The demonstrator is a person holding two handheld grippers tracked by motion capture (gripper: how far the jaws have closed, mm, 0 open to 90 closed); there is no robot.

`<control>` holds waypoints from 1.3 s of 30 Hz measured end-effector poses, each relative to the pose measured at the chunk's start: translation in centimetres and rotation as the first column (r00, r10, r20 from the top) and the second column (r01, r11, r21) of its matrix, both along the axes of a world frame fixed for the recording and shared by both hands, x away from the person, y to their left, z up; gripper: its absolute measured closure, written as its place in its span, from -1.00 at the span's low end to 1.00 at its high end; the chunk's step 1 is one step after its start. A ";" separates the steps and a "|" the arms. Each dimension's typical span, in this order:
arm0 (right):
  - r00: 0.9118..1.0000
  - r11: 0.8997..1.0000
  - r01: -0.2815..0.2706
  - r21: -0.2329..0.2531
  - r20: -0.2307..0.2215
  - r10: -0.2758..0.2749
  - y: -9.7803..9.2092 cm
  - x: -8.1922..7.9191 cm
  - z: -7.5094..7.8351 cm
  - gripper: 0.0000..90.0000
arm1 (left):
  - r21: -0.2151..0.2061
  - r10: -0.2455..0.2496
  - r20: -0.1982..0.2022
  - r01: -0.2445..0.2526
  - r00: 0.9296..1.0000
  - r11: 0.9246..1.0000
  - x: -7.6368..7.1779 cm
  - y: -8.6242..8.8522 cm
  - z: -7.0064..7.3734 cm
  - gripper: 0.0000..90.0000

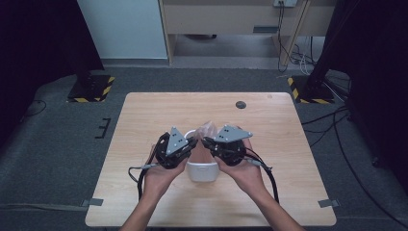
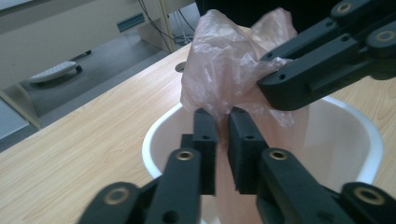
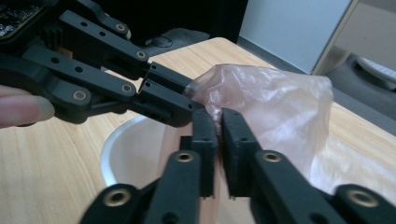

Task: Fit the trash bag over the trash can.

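A small white bin [image 1: 202, 172] stands near the table's middle, with a thin pink plastic bag [image 1: 208, 129] rising out of it. My left gripper [image 1: 194, 141] and right gripper [image 1: 205, 141] meet tip to tip above the bin's far rim. In the left gripper view my left gripper [image 2: 222, 115] is shut on a fold of the bag [image 2: 224, 65] over the bin's rim [image 2: 152, 140], while the right gripper [image 2: 273, 84] pinches the same film from the upper right. The right gripper view has my right gripper [image 3: 218, 116] shut on the bag [image 3: 280, 102], the left gripper [image 3: 184, 95] clamping it just beside.
A small dark round disc [image 1: 240, 104] lies near the wooden table's [image 1: 144, 120] far edge. Cables trail from both grippers toward the near edge. Two stands with hazard-striped bases [image 1: 91, 89] sit on the floor beyond the table's far corners.
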State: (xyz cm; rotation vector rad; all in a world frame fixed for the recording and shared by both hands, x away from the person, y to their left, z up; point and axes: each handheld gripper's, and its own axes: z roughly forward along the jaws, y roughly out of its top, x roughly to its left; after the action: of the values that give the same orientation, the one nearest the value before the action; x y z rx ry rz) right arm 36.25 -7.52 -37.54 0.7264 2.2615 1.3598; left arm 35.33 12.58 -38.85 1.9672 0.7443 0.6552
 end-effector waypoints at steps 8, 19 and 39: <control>0.998 0.999 0.041 -0.009 0.042 -0.041 -1.9 -0.8 0.5 0.44 | -0.040 0.029 -0.013 -0.029 1.000 0.999 0.1 0.5 -0.3 0.93; 0.999 0.999 0.049 -0.022 0.017 -0.049 -3.6 -0.6 -0.2 0.59 | -0.070 0.033 -0.022 -0.035 0.999 0.997 0.2 0.7 -0.2 0.94; 0.999 0.999 -0.022 -0.028 -0.026 0.021 -2.1 -0.5 -0.5 1.00 | -0.104 0.027 -0.016 -0.029 0.999 0.994 0.1 1.5 -0.2 0.94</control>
State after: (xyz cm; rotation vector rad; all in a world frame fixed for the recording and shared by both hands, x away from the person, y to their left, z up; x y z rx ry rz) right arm 35.72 -9.59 -38.03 0.7169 2.3101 1.3328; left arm 35.40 14.03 -39.04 1.8710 0.8011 0.6070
